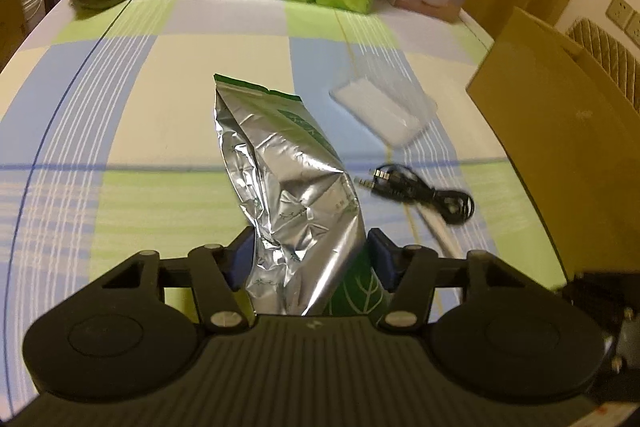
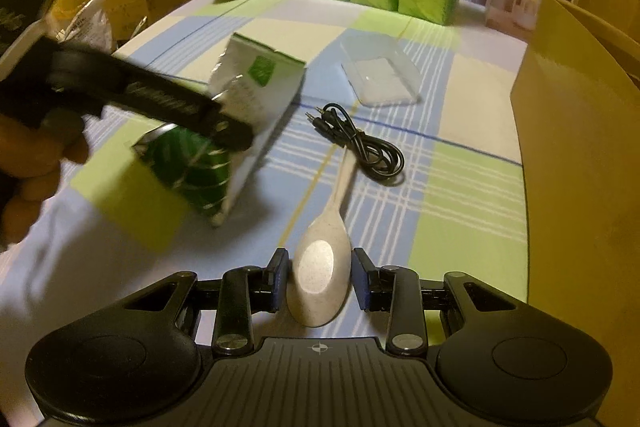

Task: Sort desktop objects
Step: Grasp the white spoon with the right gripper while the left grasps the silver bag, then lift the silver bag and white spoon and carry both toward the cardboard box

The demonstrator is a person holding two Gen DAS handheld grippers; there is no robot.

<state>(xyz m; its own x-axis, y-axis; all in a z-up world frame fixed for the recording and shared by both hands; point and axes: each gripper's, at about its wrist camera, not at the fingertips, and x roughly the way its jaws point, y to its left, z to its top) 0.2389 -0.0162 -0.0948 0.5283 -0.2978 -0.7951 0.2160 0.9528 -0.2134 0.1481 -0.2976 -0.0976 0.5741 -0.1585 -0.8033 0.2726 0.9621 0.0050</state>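
The left claw (image 1: 310, 259) is pinching the foil tea pouch (image 1: 280, 179) by its lower end, lifted off the checked worktop (image 1: 160, 131) at frame centre. The right claw (image 2: 320, 281) stands spread, its fingers either side of the bowl of the beige spoon (image 2: 318, 267), which lies flat at lower centre with its handle under the black audio cable (image 2: 360, 143). Judgement: close squarely on the bowl and lift straight, so the handle slides free without dragging the cable; the clear plastic box (image 2: 380, 75) is well apart.
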